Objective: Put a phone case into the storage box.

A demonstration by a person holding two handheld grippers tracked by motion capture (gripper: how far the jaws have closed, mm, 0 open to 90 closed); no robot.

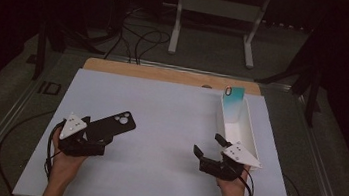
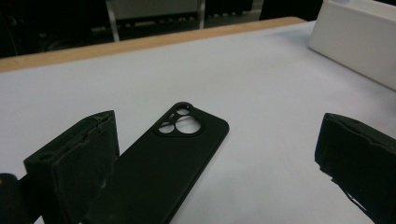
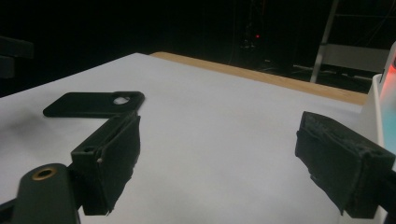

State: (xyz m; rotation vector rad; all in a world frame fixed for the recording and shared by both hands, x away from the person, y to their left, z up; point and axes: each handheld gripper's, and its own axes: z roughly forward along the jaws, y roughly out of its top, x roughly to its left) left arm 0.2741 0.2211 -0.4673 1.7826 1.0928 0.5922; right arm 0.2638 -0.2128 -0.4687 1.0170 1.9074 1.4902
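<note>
Phone case (image 1: pixel 108 124) x1 black, flat by left gripper (image 1: pixel 93 132), 2 grippers wide apart, nothing held, white bin (image 1: pixel 247 127) x1.

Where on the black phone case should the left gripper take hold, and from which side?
The black phone case lies flat on the white table, camera cutouts at the far end. The left gripper sits open at its near end. Probably best to come in low from that near end and close across the two long edges, since the flat face offers no raised part to pinch.

Your phone case (image 1: pixel 110 125) lies on the table (image 1: pixel 169 127) at the left. The box (image 1: pixel 240 129) sits at the right edge, a card (image 1: pixel 232 102) standing in its far end.
</note>
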